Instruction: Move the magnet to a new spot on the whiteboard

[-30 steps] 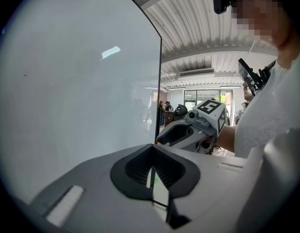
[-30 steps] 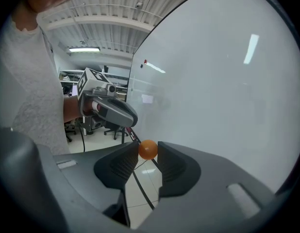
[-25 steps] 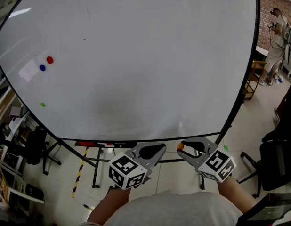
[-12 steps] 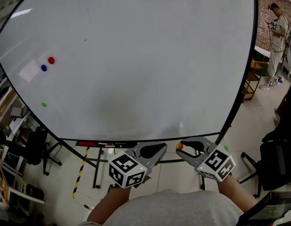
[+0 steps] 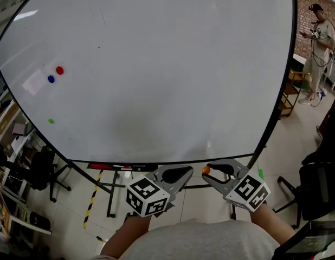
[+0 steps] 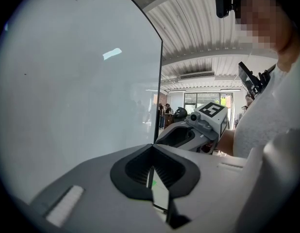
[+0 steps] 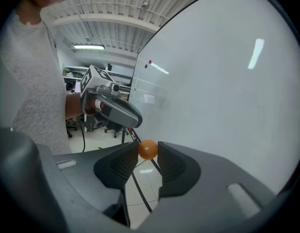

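The right tool (image 5: 207, 172) is pinching the small orange magnet (image 7: 148, 150) between the very tips of its jaws, just below the bottom edge of the whiteboard (image 5: 156, 64) and clear of its surface. The left tool (image 5: 187, 170) is sitting beside it with its jaws closed on nothing. Because the magnet is round and only the jaw tips are gripping it, it is likely to squirt out if the squeeze eases or the tool rolls on the way up, and it would then be falling to the floor (image 5: 197, 199). Close to the board, the magnet may be snapping across early, landing off the chosen spot or twisting out of the jaws. Setting it beside the red magnet (image 5: 59, 70) and blue magnet (image 5: 51, 79) at far left is risking them jumping together.
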`<state>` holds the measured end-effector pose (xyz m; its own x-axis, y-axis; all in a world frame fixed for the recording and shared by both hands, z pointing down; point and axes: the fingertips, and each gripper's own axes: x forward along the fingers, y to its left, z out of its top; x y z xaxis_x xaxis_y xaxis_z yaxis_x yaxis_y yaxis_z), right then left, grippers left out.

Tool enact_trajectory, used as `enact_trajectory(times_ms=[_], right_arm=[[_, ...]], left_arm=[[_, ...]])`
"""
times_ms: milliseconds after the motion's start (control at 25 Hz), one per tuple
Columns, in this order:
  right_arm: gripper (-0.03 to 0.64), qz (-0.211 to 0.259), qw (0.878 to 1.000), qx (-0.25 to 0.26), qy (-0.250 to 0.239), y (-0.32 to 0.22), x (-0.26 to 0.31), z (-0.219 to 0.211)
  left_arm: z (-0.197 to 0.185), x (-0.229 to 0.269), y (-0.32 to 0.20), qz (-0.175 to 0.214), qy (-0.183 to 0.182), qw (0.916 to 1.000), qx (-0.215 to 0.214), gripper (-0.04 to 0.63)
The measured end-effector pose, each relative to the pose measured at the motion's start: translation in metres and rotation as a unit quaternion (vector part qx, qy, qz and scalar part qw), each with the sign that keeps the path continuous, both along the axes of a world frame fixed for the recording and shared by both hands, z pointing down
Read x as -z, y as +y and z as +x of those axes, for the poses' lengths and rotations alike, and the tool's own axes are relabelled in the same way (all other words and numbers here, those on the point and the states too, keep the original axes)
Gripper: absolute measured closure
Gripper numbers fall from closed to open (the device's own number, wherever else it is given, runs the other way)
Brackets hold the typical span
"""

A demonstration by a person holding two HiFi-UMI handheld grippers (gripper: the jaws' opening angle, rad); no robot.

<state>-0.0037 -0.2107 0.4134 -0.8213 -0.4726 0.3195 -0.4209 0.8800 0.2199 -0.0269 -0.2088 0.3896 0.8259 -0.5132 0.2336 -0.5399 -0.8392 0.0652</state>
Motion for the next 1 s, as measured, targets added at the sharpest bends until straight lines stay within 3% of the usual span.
enact_trajectory(times_ms=[360, 520, 800, 1000], right_arm=[[0.489, 0.048, 0.999, -0.013, 0.021, -0.007, 0.012, 0.003], [0.489, 0.098, 0.994, -0.034, 0.047, -0.017, 0.024, 0.008], [0.489, 0.192, 0.976, -0.054, 0.091, -0.037, 0.061, 0.006], [0.489, 0.278, 0.947, -0.073, 0.143, -0.058, 0.096, 0.005]], left_arm=[[0.001, -0.001, 0.001, -0.001, -0.002, 1.0, -0.001, 0.611], [0.001, -0.002, 0.002, -0.002, -0.002, 1.0, -0.002, 0.611], [0.0, -0.004, 0.001, -0.005, -0.002, 1.0, -0.005, 0.611], [-0.002, -0.006, -0.001, -0.007, -0.002, 1.0, -0.005, 0.611]])
